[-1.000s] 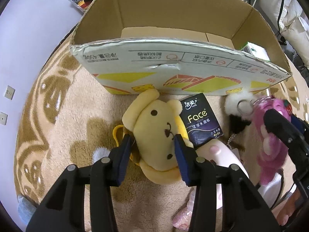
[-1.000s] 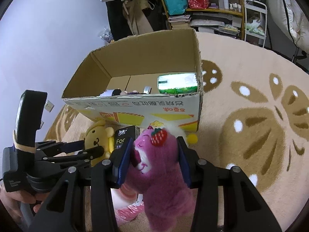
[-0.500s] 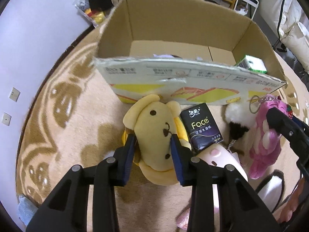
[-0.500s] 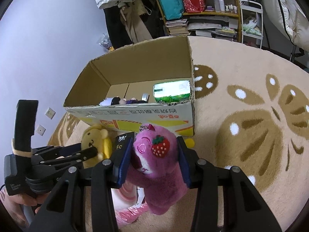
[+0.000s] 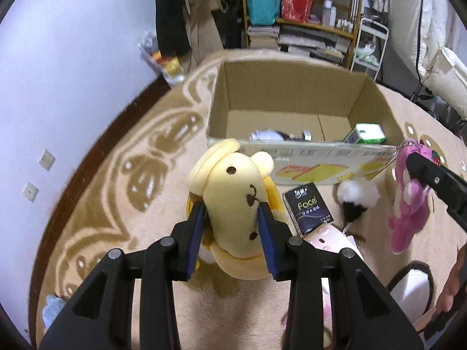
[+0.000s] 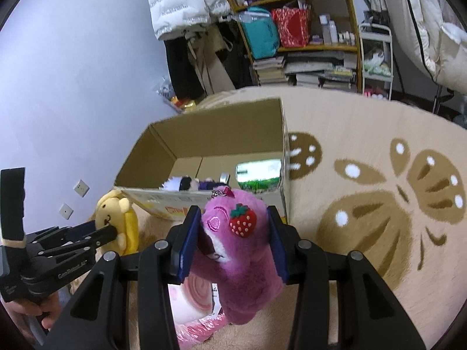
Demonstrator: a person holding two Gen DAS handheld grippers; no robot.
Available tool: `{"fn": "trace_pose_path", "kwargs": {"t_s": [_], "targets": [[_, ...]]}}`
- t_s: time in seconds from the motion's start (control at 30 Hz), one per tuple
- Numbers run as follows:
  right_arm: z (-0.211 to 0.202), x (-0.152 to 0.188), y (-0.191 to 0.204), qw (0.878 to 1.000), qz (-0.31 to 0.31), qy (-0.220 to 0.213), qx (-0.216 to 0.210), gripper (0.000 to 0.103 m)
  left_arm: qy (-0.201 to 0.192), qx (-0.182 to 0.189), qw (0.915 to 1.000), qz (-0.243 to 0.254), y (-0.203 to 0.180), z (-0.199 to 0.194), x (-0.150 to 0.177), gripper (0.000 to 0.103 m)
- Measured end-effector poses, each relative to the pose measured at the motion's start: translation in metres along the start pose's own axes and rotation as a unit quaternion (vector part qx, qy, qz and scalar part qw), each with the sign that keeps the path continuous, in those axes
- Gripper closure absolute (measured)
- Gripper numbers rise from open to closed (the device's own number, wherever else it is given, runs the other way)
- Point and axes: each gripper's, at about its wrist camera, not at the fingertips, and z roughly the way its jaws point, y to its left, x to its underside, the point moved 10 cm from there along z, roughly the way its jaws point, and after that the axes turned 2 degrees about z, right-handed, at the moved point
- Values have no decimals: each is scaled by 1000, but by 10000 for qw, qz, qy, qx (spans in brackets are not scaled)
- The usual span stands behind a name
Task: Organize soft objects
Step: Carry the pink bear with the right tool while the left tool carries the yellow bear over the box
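My left gripper [image 5: 232, 218] is shut on a yellow plush dog [image 5: 233, 192], squeezed at the sides and lifted off the rug; the same dog [image 6: 118, 218] shows at the left of the right wrist view. A pink plush bear [image 6: 233, 242] with a strawberry on its ear is pinched in my right gripper [image 6: 233, 233], also raised; the bear [image 5: 408, 201] hangs at the right of the left wrist view. Beyond both toys stands an open cardboard box [image 5: 292, 93] [image 6: 216, 134] holding a green pack [image 5: 366, 134] and a few small items.
On the beige patterned rug [image 5: 131, 175] lie a dark tissue pack [image 5: 308, 210], a white and black pompom charm [image 5: 357, 195] and a pink plush [image 5: 329, 239]. Shelves [image 6: 306, 43] and hanging clothes [image 6: 186, 3] stand behind the box. A white wall [image 5: 58, 58] is left.
Both grippers have risen with their toys. The left jaws closed tighter on the yellow dog and lifted it from the rug. The box now sits lower and farther off in both views.
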Motion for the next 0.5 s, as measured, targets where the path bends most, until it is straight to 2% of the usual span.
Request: {"fn": "trace_pose_path", "kwargs": {"t_s": [0.17,0.5], "targets": [[-18,-13,6,9996,-76,-264,-59,56,-416,-116,9990,101,2,-25,-11,68],[-44,-37,21,9971,-346,-671,-70,56,-951,-285,9950,63,13,-56,-28,68]]}}
